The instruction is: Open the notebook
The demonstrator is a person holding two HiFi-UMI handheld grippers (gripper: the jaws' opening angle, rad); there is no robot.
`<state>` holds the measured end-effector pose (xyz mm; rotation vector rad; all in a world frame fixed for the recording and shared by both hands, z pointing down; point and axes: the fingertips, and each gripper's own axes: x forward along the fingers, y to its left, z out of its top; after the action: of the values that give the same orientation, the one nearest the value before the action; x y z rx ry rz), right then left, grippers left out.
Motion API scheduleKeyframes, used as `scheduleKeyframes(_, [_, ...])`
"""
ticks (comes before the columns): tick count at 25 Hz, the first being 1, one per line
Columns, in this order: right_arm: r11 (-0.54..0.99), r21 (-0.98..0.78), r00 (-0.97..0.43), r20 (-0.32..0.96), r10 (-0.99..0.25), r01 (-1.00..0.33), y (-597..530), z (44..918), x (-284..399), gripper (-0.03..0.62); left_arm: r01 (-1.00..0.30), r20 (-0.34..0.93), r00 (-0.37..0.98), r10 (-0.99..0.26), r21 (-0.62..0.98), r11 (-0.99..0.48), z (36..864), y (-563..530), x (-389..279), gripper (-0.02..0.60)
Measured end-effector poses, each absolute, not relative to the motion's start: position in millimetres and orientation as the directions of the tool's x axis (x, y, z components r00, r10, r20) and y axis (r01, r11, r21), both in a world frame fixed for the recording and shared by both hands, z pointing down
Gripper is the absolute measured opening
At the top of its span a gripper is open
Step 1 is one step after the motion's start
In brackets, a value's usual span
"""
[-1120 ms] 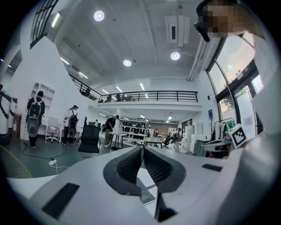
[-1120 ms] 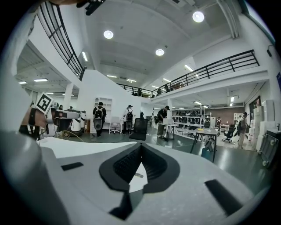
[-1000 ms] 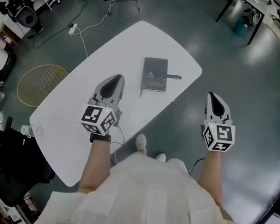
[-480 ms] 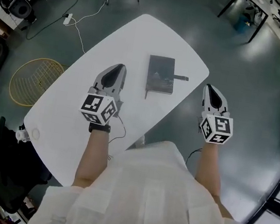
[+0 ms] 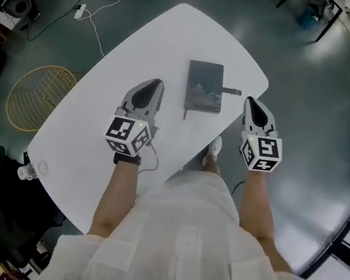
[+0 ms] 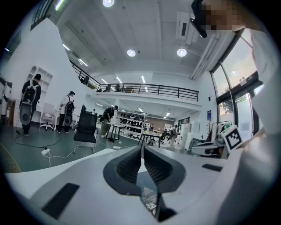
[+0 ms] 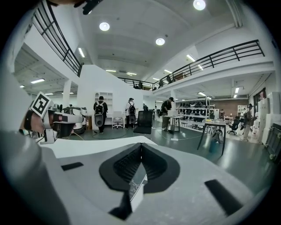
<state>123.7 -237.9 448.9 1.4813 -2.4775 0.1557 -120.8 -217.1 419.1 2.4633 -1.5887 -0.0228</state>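
While the notebook [image 5: 204, 86] lay shut and flat on the white desk [image 5: 144, 40], its strap [image 5: 233, 91] pointing toward the right gripper [image 5: 252, 103], nothing of the task looked done. It sat between the two grippers, slightly ahead of their tips. The left gripper [image 5: 154, 85] and the right one each had jaws closed on nothing, neither touching the cover; the whole opening was left to do

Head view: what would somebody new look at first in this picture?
A dark, closed notebook lies on the big white table, towards its far end. The left hand-held gripper and the right hand-held gripper hang on either side of it, both shut and holding nothing.
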Motion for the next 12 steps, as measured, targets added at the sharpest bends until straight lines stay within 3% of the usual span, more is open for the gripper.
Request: scheduleKeyframes(12, [0.508, -0.002, -0.487, 0.288, -0.824, -0.861, -264, 476, 118, 0.032, -0.902, 0.145, 0.418, -0.897, 0.187, -0.390, 443, -237, -107, 0.020])
